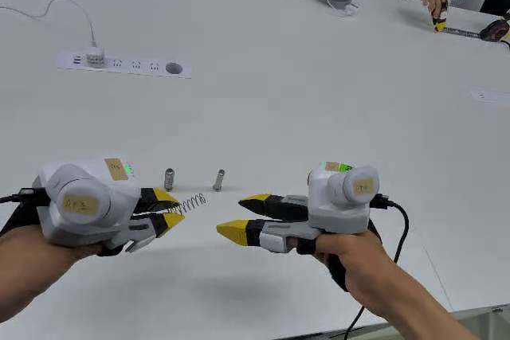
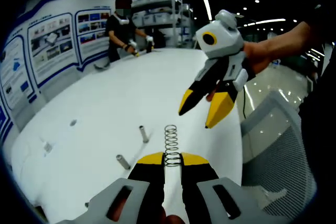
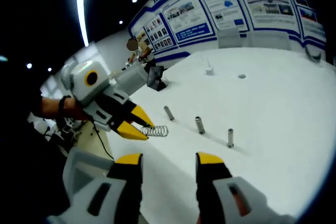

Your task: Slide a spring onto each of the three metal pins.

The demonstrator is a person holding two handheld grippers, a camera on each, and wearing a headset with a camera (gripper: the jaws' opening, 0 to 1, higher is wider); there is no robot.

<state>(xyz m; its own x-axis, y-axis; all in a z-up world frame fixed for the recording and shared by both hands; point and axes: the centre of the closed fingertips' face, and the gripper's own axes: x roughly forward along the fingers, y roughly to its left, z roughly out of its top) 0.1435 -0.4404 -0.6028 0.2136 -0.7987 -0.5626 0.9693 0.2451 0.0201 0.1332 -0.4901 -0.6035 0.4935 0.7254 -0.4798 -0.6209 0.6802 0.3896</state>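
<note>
White and broad, the surface (image 1: 279, 101) runs away from both tools toward a power strip (image 1: 123, 64) well beyond the left tool (image 1: 177, 208). That left tool is clenched on one end of a coil spring (image 1: 191, 204). The rest of the spring juts out past its yellow tips, pointing toward the right tool (image 1: 233, 216). In the left gripper view the spring (image 2: 171, 140) stands up from between the pinched tips of the left tool (image 2: 172, 158).

The right tool is released, its jaws spread with nothing between them, and it hangs just across from the spring's free end. From the right gripper view, three metal pins (image 3: 200, 125) stand upright in a row on the surface, ahead of the right tool's (image 3: 169, 159) parted tips. The nearest pin lies just beyond the spring (image 3: 155, 130). Blue-bordered posters (image 3: 189, 17) line the wall behind.
</note>
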